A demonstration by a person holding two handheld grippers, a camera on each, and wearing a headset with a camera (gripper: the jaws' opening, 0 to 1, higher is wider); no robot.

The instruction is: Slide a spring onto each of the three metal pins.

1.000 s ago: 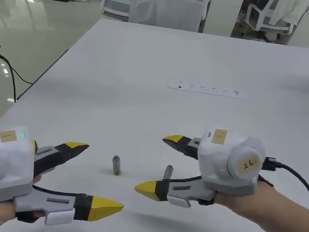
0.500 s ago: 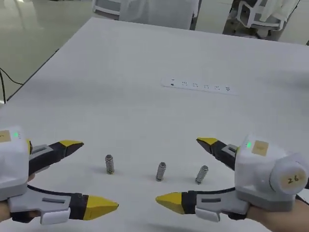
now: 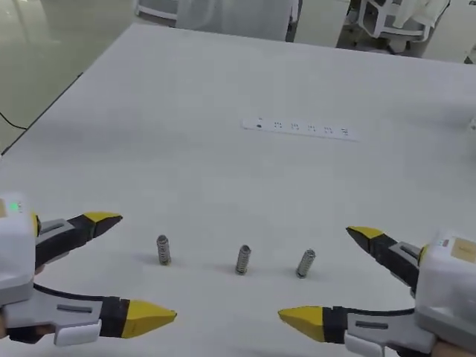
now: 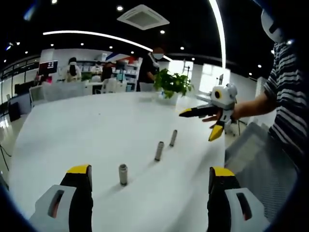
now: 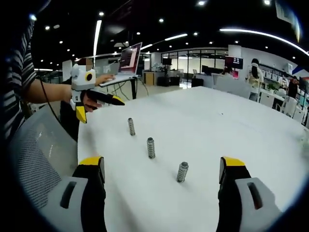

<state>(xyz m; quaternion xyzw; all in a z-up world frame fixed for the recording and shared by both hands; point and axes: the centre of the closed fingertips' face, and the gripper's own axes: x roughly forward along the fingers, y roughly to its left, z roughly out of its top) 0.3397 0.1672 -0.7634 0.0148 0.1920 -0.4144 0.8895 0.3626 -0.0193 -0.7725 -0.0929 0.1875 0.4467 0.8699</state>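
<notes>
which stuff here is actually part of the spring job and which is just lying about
Part of the job:
- left spring, middle spring and right spring, upright in a row, apparently on their pins
- left gripper and right gripper, both open and holding nothing

Just lying about:
- power strip, farther back on the table

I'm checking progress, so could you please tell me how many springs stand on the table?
3, in a row on the white table: the left spring nearest the left claw, the middle spring, and the slightly tilted right spring nearest the right claw. None appears hidden.
</notes>
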